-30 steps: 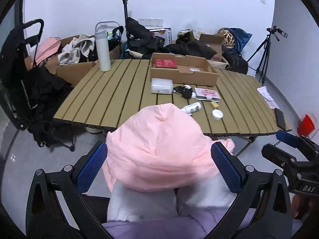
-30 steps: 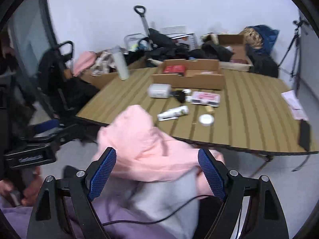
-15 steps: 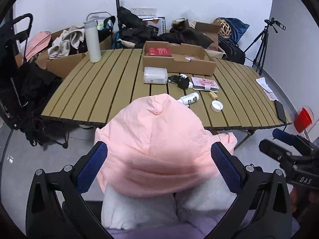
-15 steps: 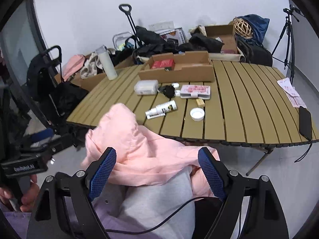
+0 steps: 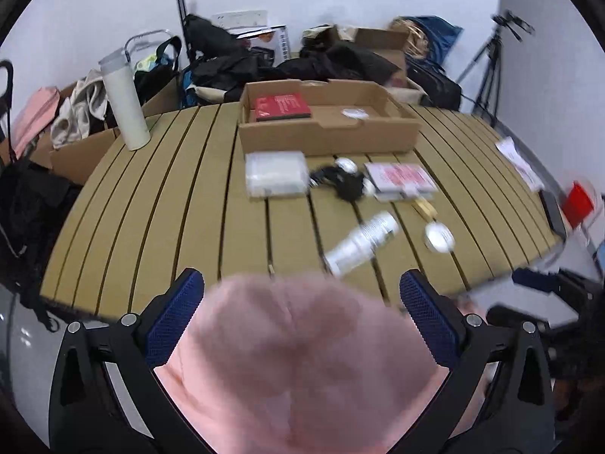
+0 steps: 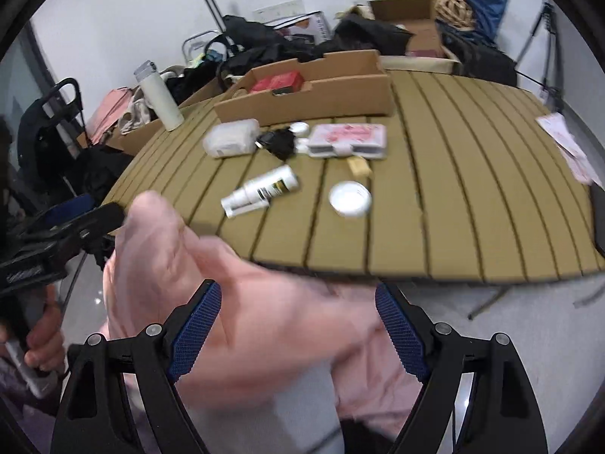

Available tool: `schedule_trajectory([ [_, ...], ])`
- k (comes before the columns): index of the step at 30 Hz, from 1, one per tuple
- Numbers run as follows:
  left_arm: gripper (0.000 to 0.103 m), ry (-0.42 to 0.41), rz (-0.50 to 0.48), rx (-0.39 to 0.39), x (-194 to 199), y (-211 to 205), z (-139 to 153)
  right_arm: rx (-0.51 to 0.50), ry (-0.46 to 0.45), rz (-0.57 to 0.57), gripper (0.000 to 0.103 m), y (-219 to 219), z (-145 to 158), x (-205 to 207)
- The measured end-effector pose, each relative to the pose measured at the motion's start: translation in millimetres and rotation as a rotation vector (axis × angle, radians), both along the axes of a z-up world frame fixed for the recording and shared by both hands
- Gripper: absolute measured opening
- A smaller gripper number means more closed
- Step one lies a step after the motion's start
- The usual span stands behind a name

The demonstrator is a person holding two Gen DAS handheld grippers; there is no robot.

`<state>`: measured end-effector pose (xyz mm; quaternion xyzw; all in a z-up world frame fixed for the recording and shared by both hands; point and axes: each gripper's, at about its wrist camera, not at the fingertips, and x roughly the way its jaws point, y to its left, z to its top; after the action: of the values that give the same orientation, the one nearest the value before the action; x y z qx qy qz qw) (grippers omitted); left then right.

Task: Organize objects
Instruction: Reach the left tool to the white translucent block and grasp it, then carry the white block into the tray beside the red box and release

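Loose items lie on the slatted table [image 5: 162, 204]: a white tube [image 5: 361, 244] [image 6: 261, 191], a round white lid [image 5: 438, 236] [image 6: 349, 198], a clear plastic box [image 5: 275, 174] [image 6: 231, 138], a pink-patterned case [image 5: 401, 181] [image 6: 348, 140], a black clump [image 5: 346, 183] [image 6: 280, 142] and a small tan block [image 6: 359, 166]. An open cardboard box [image 5: 329, 134] [image 6: 314, 98] behind them holds a red book [image 5: 281, 106]. My left gripper [image 5: 298, 302] and right gripper [image 6: 298, 310] are both open and empty, short of the table's near edge, above a pink garment [image 5: 302, 363] [image 6: 242, 302].
A tall white bottle [image 5: 124, 100] [image 6: 159, 94] stands at the table's far left. A black phone [image 5: 554, 212] lies at the right edge. Bags, boxes and clothes crowd the floor behind; a tripod [image 5: 491, 64] stands at the right. The other gripper [image 5: 556, 302] shows at right.
Both grippers have moved forward and up toward the table, so the items look nearer and the pink garment sits lower in view. Both stay open.
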<state>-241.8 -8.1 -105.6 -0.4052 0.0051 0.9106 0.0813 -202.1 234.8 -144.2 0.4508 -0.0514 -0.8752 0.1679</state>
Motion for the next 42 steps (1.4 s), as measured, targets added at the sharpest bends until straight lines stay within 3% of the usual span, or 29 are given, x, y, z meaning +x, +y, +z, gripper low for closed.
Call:
schedule_trajectory([
  [3, 0.098, -0.023, 0.033, 0.059, -48.2, -25.3, -9.4, -0.042, 0.005, 0.059, 0.084, -21.2, 4.3, -40.3],
  [4, 0.091, -0.035, 0.032, 0.08, -61.6, -31.7, -13.5, -0.062, 0.0, 0.076, 0.082, -28.6, 4.6, -56.8],
  [6, 0.08, -0.081, 0.022, 0.131, -94.3, -44.3, -25.4, -0.103, -0.037, 0.102, 0.063, -45.3, 0.1, -92.7],
  [11, 0.058, -0.149, -0.039, 0.2, -151.5, -50.7, -53.1, -0.174, -0.088, 0.142, 0.045, -88.4, -16.2, -180.2],
  [13, 0.052, -0.202, -0.031, 0.249, -174.1, -53.9, -67.4, -0.225, -0.128, 0.149, 0.043, -104.0, -28.1, -213.6],
  [16, 0.036, -0.273, -0.046, 0.397, -194.4, -61.9, -85.3, -0.196, -0.147, 0.145, 0.038, -120.7, -42.4, -241.5],
  [18, 0.034, -0.276, -0.054, 0.461, -198.4, -66.4, -91.3, -0.178, -0.16, 0.143, 0.035, -126.4, -50.7, -250.7],
  [20, 0.032, -0.262, -0.05, 0.476, -196.2, -68.1, -91.5, -0.186, -0.165, 0.14, 0.035, -126.4, -55.8, -253.5],
  [24, 0.031, -0.257, -0.041, 0.447, -182.7, -65.0, -79.0, -0.194, -0.198, 0.134, 0.03, -123.8, -49.9, -249.3],
  [27, 0.031, -0.201, -0.051, 0.449, -156.3, -62.9, -48.6, -0.171, -0.127, 0.151, 0.028, -124.7, -17.2, -230.8],
  [33, 0.031, -0.144, -0.034, 0.571, -53.7, -50.4, 0.5, -0.225, -0.013, 0.2, 0.024, -94.5, 53.0, -143.5],
  [38, 0.031, -0.108, -0.073, 0.59, 21.5, -22.1, 18.6, -0.247, 0.029, 0.182, 0.024, -55.5, 74.0, -51.7],
  [42, 0.031, -0.121, -0.115, 0.571, 45.1, 0.5, 22.5, -0.224, 0.068, 0.146, 0.024, -36.1, 80.9, -13.3],
])
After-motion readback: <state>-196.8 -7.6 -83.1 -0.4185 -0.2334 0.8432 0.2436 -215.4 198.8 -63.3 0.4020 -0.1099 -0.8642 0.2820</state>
